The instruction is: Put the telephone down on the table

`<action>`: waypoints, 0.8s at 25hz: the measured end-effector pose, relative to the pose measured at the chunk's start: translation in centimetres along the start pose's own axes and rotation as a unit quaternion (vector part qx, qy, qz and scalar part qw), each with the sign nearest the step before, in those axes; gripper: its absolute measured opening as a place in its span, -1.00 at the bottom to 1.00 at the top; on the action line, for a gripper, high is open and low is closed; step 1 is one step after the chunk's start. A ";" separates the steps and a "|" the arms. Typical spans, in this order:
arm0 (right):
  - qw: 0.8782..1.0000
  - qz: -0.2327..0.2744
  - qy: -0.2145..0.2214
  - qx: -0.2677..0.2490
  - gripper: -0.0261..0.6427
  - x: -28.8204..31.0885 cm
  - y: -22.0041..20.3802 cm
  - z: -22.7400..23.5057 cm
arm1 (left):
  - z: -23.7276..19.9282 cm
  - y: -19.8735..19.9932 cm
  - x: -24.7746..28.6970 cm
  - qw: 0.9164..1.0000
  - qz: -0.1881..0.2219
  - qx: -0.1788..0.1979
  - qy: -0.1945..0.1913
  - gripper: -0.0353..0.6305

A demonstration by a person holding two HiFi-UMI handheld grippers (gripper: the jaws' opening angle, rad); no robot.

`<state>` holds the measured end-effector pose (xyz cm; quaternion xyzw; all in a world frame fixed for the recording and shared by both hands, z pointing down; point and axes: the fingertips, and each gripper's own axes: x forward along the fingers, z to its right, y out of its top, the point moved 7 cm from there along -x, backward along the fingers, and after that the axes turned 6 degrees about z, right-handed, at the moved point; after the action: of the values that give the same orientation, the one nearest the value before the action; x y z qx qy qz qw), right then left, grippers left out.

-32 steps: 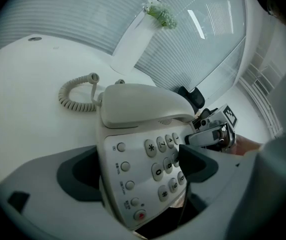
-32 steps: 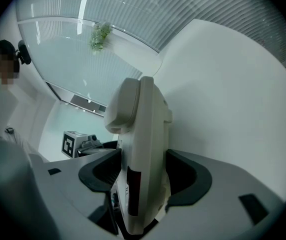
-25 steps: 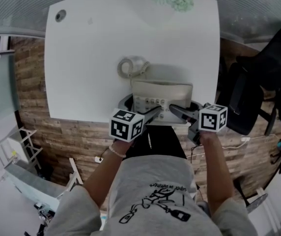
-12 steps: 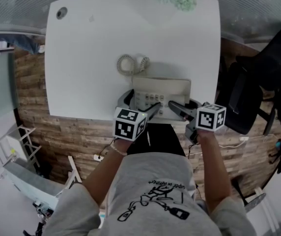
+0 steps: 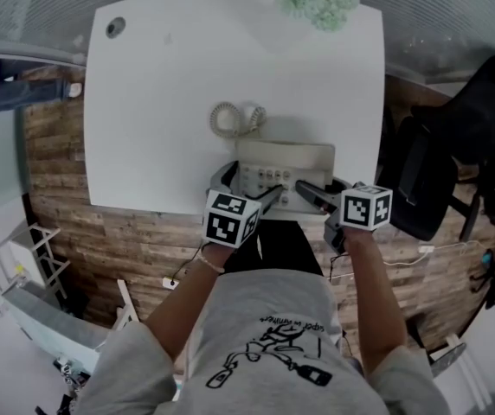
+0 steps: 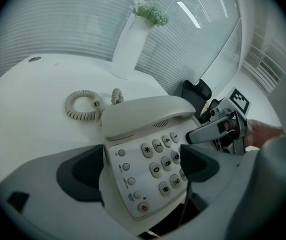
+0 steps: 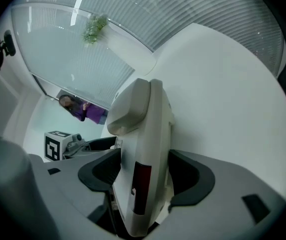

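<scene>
1. The telephone [image 6: 148, 134] sits at the near edge of the table [image 5: 170, 102]; I can't tell if it fully rests there. The left gripper [image 5: 271, 197] and right gripper [image 5: 306, 194] both clamp its base, so release is left to do
2. It is a smooth beige plastic wedge with a rounded handset [image 6: 143, 115] in its cradle, round keys [image 6: 160, 166] and a springy coiled cord [image 6: 83, 104] on the matte white top

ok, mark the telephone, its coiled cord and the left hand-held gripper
telephone [image 6: 155, 159]: left gripper view, keypad face.
coiled cord [image 6: 69, 108]: left gripper view, left arc of the coil.
left hand-held gripper [image 5: 272, 197]: head view, between its jaw tips.
</scene>
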<state>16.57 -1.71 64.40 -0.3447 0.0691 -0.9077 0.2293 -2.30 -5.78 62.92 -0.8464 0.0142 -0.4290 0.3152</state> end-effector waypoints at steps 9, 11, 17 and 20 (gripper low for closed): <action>0.998 0.005 -0.045 -0.033 -0.02 -0.4 0.2 -0.3 | -0.3 0.2 -0.9 1.000 0.007 0.006 -0.009 0.55; 0.996 0.008 -0.064 -0.054 -0.02 -0.7 0.3 -0.5 | -0.2 0.4 -1.4 1.000 0.012 0.008 -0.014 0.54; 0.978 0.026 -0.145 -0.150 -0.02 -2.7 1.0 -1.5 | 0.7 1.7 -3.4 0.998 0.046 0.018 -0.044 0.29; 0.969 0.052 -0.155 -0.186 -0.08 -4.1 1.6 -3.3 | 1.3 2.7 -5.1 0.995 0.077 0.030 -0.058 -0.03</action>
<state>17.69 -1.32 59.08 -0.5135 0.2183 -0.8012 0.2163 -3.92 -5.79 57.19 -0.8564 0.0484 -0.3543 0.3725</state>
